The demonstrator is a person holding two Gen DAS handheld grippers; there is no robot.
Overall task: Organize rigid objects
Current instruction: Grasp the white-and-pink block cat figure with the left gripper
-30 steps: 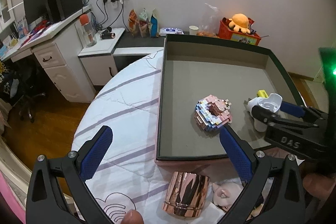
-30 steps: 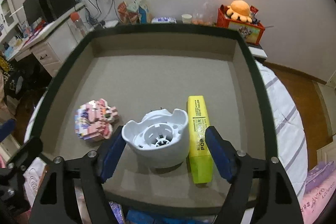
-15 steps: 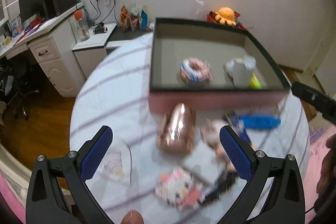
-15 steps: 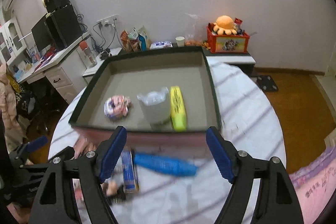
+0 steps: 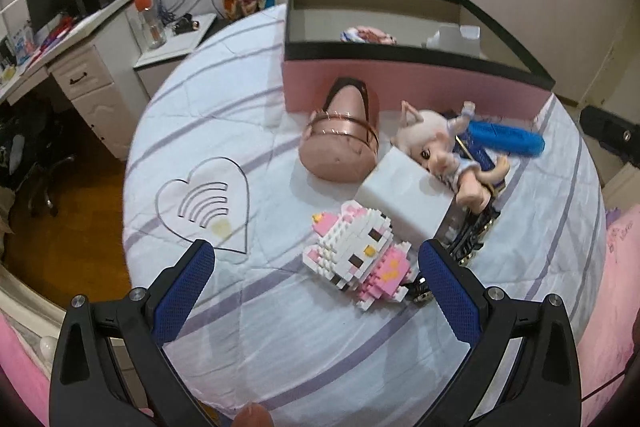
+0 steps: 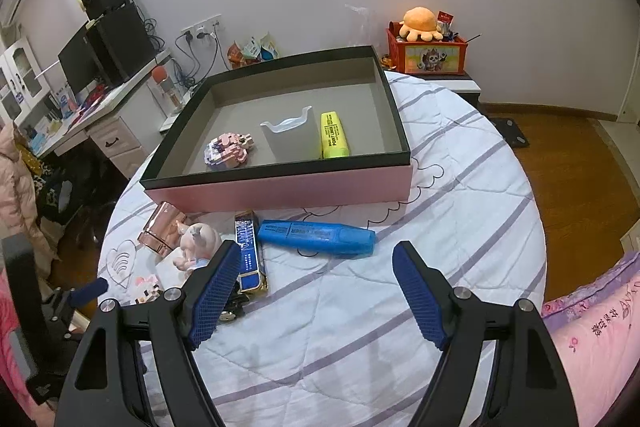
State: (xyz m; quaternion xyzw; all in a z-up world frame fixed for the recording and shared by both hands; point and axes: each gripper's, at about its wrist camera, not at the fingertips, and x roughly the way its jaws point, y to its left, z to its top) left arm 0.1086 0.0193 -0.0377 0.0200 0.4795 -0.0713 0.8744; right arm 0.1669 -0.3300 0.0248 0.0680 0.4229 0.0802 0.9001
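I see both grippers, left (image 5: 316,275) and right (image 6: 316,287), spread wide, holding nothing. Box (image 6: 280,187) far on the bed; yellow marker (image 6: 334,135) inside. Blue marker (image 6: 316,238), doll (image 5: 436,147), brick cat (image 5: 360,259) lie near.

right gripper (image 6: 316,291) released white cup (image 6: 289,139) | both grippers withdrew from box (image 6: 280,183)

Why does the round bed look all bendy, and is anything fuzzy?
Both views bend from the fisheye lens, with dark corners. Left wrist view: the pink box with black rim looks slightly soft, the shiny rose-gold cup shows glare. Right wrist view: sharp, the blue highlighter pen crisp.
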